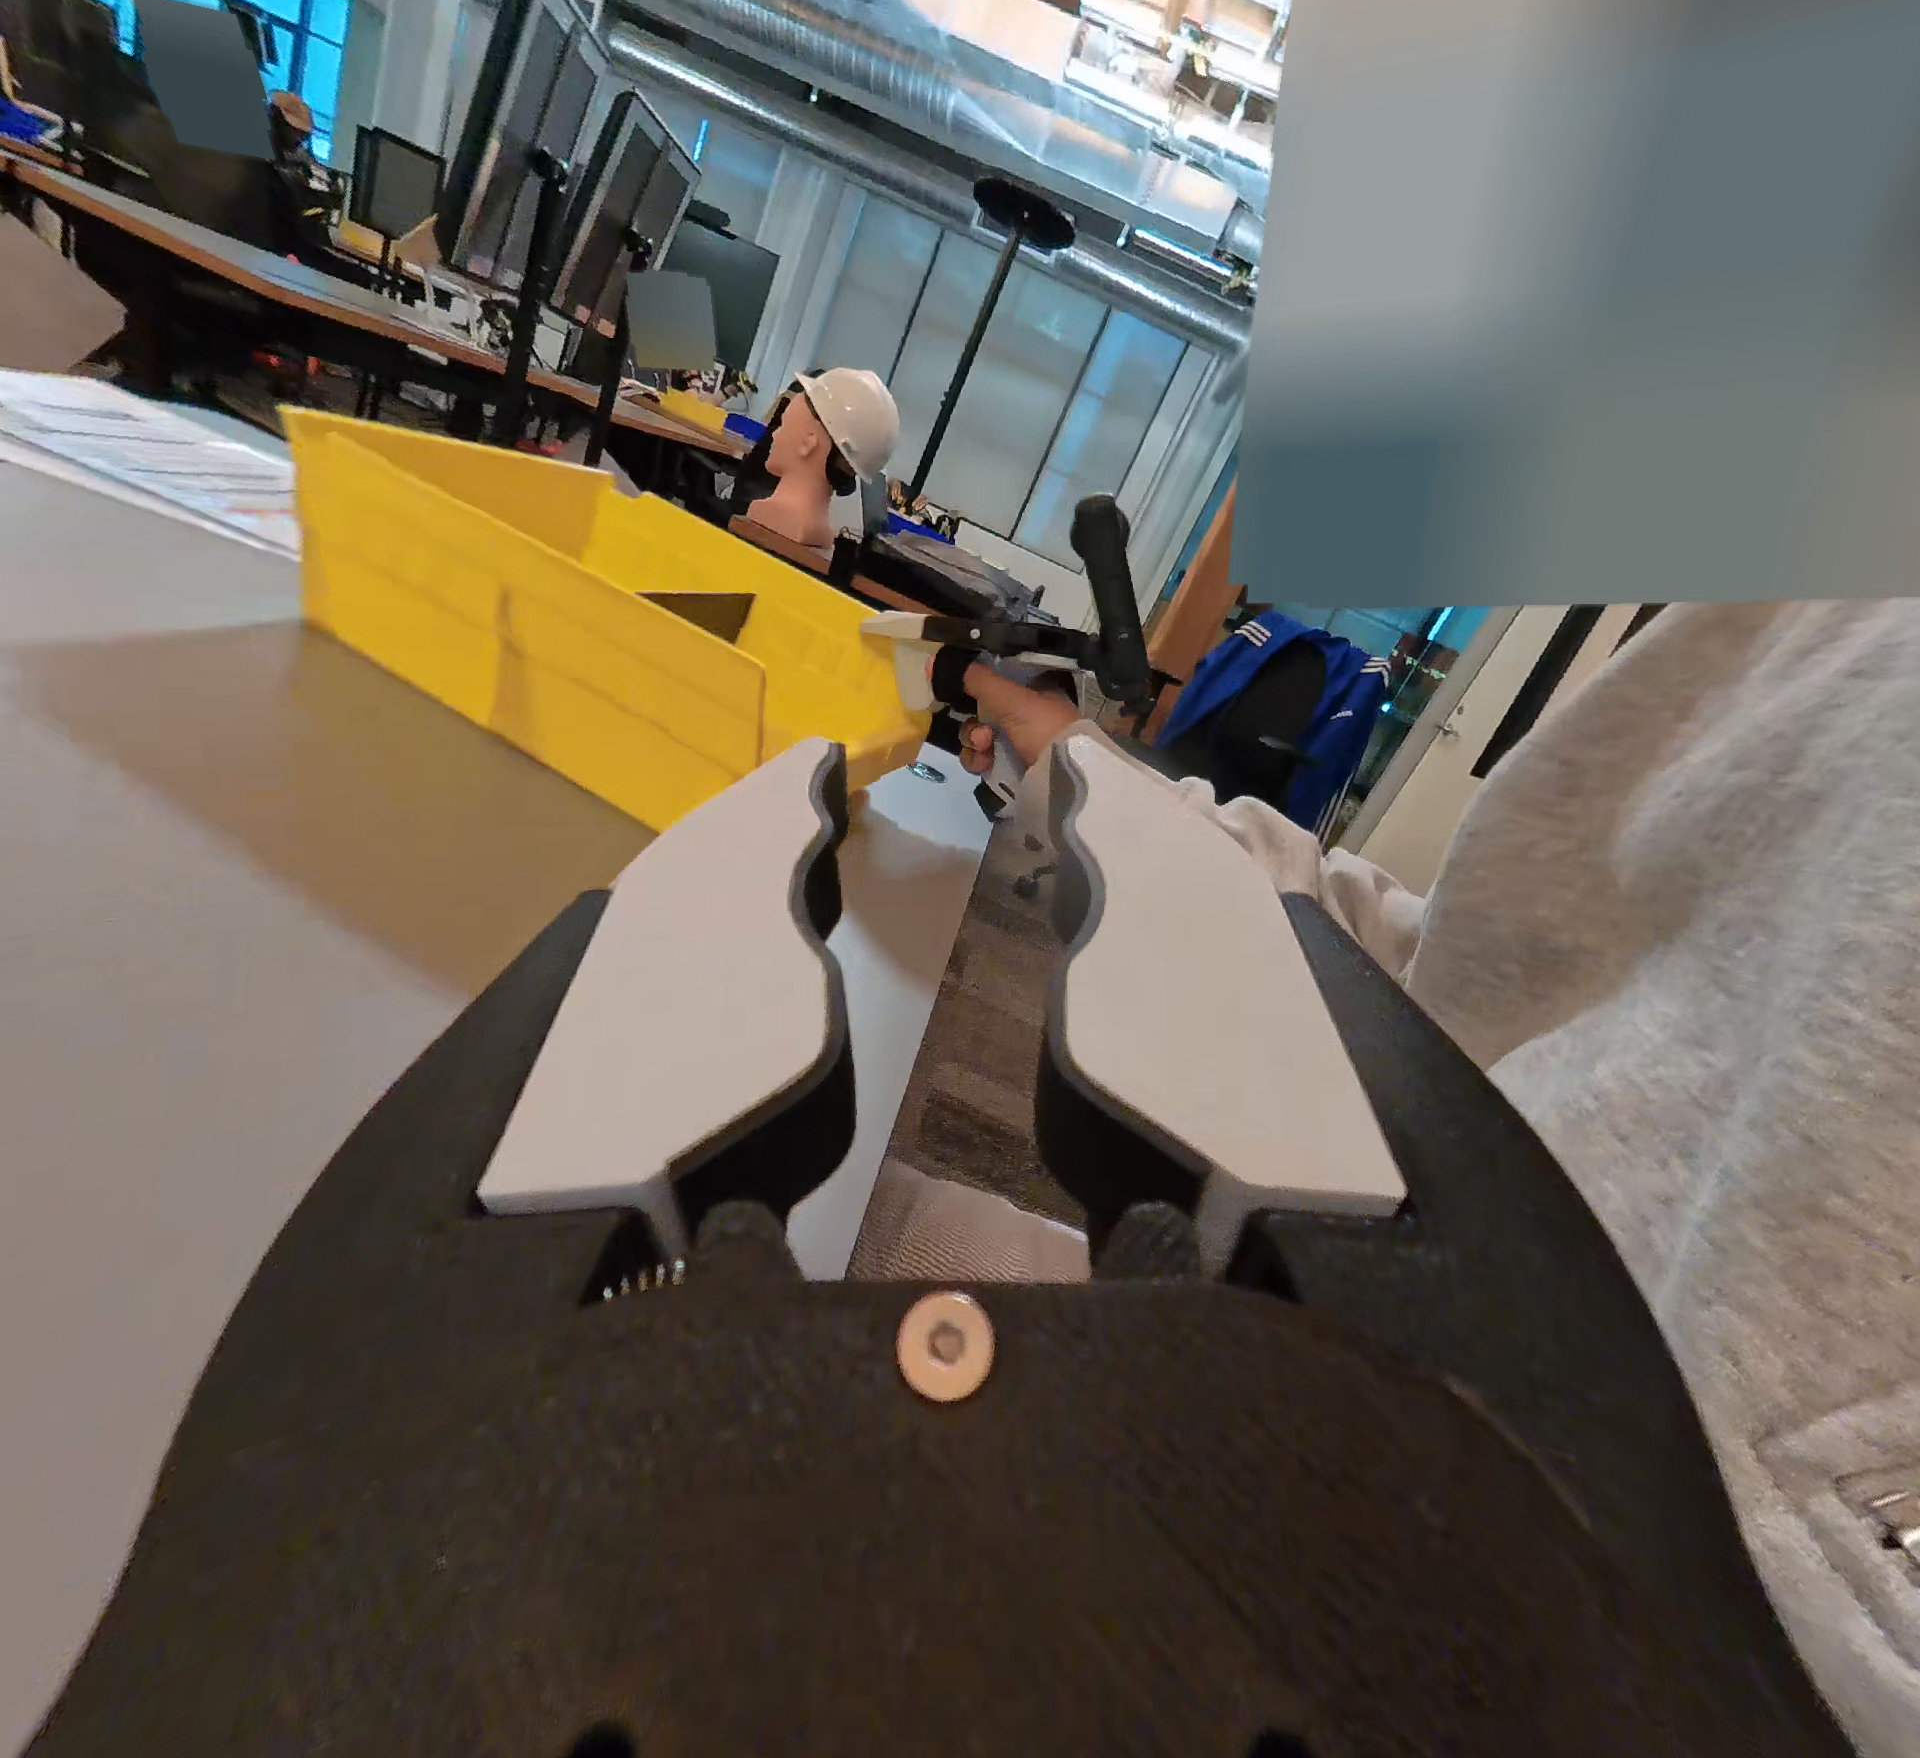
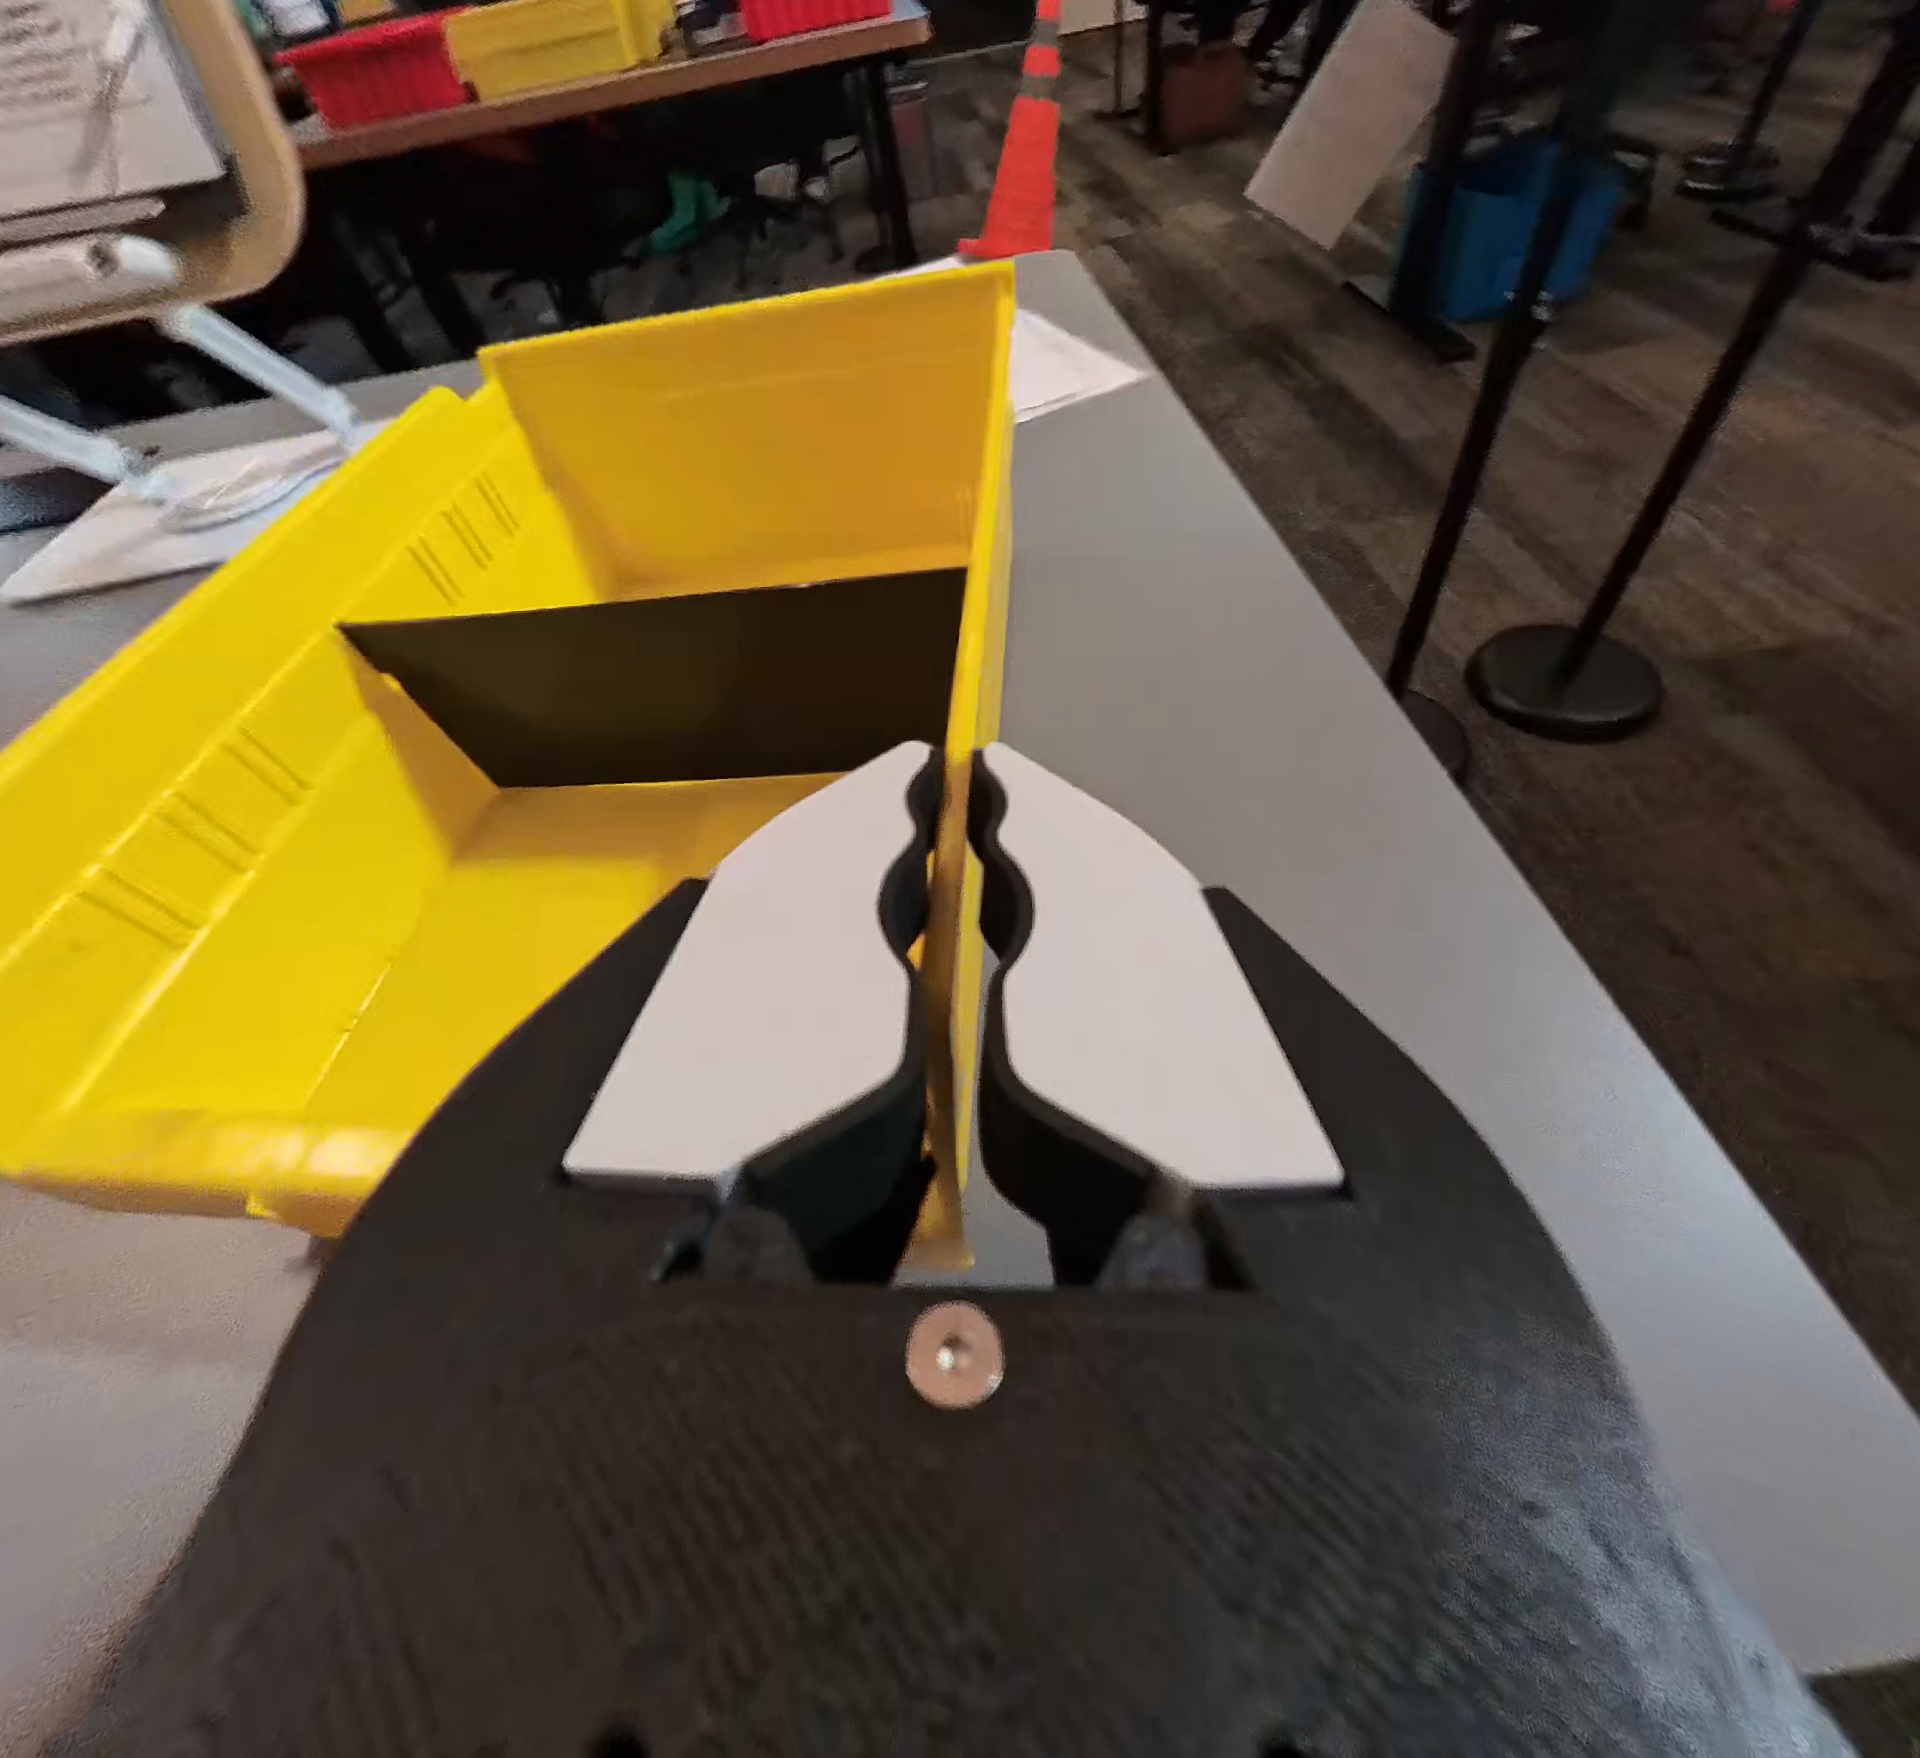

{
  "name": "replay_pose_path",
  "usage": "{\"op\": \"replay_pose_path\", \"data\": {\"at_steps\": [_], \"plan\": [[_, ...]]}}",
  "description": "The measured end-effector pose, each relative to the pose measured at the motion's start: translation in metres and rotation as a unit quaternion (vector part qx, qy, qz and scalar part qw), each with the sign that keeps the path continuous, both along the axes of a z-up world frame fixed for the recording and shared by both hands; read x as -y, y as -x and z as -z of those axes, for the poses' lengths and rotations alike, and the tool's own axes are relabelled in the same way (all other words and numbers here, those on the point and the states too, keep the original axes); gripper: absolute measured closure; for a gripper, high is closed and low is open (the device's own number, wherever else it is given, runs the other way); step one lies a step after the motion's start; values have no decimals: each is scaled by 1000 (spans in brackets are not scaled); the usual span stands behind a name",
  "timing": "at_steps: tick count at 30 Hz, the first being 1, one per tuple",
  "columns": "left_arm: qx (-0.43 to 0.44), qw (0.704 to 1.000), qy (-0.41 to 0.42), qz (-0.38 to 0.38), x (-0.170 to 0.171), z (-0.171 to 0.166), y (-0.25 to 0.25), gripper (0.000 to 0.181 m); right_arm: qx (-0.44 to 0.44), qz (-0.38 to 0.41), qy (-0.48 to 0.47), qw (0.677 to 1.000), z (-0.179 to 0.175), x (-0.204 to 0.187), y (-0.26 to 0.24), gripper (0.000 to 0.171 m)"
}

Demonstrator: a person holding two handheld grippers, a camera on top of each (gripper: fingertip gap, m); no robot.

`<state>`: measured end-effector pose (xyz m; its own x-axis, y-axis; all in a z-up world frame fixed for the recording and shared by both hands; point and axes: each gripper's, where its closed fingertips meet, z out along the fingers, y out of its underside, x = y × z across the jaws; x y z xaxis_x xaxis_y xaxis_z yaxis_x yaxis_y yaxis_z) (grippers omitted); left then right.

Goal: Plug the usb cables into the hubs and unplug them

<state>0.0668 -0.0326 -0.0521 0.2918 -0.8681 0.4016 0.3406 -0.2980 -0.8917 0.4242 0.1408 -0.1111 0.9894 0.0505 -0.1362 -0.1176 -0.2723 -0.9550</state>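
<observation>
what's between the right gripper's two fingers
The yellow bin's thin side wall stands in the narrow gap between the right gripper's fingers, seen in the right wrist view.

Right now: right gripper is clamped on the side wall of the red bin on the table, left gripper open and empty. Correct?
One error: the bin is yellow, not red. The right wrist view shows the right gripper closed on its side wall. The rest holds: the left gripper is open and empty over the table edge.
</observation>
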Motion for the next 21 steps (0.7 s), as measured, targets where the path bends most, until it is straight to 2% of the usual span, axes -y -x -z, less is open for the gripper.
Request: {"op": "replay_pose_path", "data": {"at_steps": [1,6,21], "plan": [[5,1000,10,2,-2,1,1,144,-6,12,-1,1000,1,1,-9,167],[42,998,45,9,-6,0,6,143,-26,4,-13,1000,-1,4,-23,167],[27,998,59,12,-8,8,0,143,-33,-4,-25,999,2,-6,-36,167]]}}
